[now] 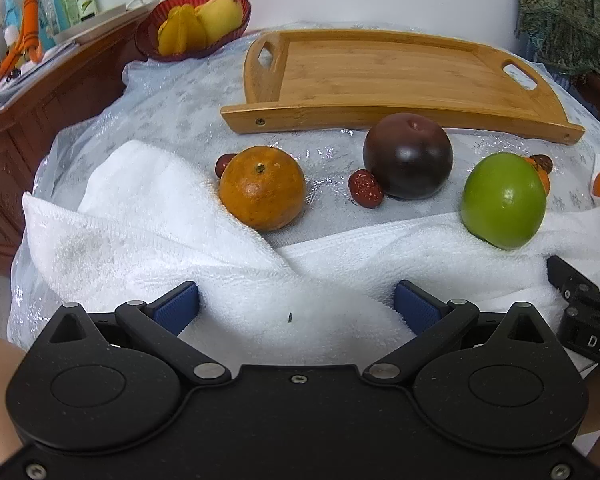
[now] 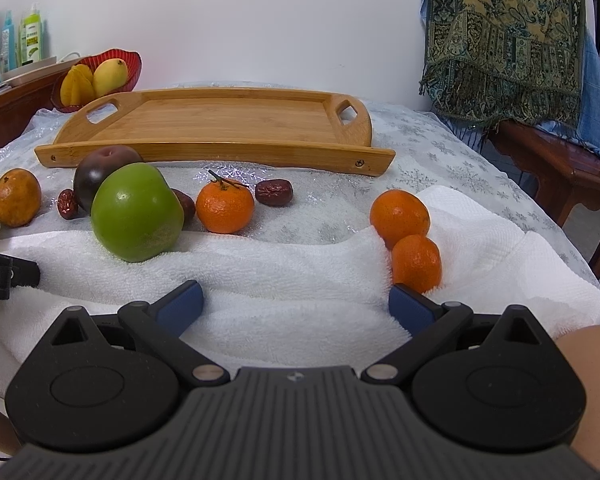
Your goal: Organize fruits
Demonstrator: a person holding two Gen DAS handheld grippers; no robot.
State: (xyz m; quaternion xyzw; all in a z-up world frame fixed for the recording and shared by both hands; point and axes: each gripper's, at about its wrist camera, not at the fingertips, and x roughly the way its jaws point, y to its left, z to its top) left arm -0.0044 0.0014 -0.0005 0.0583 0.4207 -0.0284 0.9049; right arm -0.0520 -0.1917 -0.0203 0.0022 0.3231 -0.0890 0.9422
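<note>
An empty bamboo tray [image 1: 380, 64] [image 2: 220, 120] lies at the back of the table. In front of it sit a brownish orange [image 1: 262, 187] [image 2: 17, 197], a dark plum [image 1: 407, 156] [image 2: 96, 170], a green apple [image 1: 503, 200] [image 2: 136, 212], red dates [image 1: 365, 189] [image 2: 274, 192] and three mandarins [image 2: 225, 207] [image 2: 399, 212] [image 2: 416, 264]. My left gripper [image 1: 296, 306] is open and empty over a white towel [image 1: 160, 220]. My right gripper [image 2: 296, 304] is open and empty over the towel [image 2: 280, 272], its right pad close to the nearest mandarin.
A red bowl [image 1: 192, 20] [image 2: 96, 76] with a mango and starfruit stands at the back left. A wooden cabinet [image 1: 32, 128] with bottles is on the left. A wooden bench [image 2: 556, 168] with a patterned cloth [image 2: 504, 40] is on the right.
</note>
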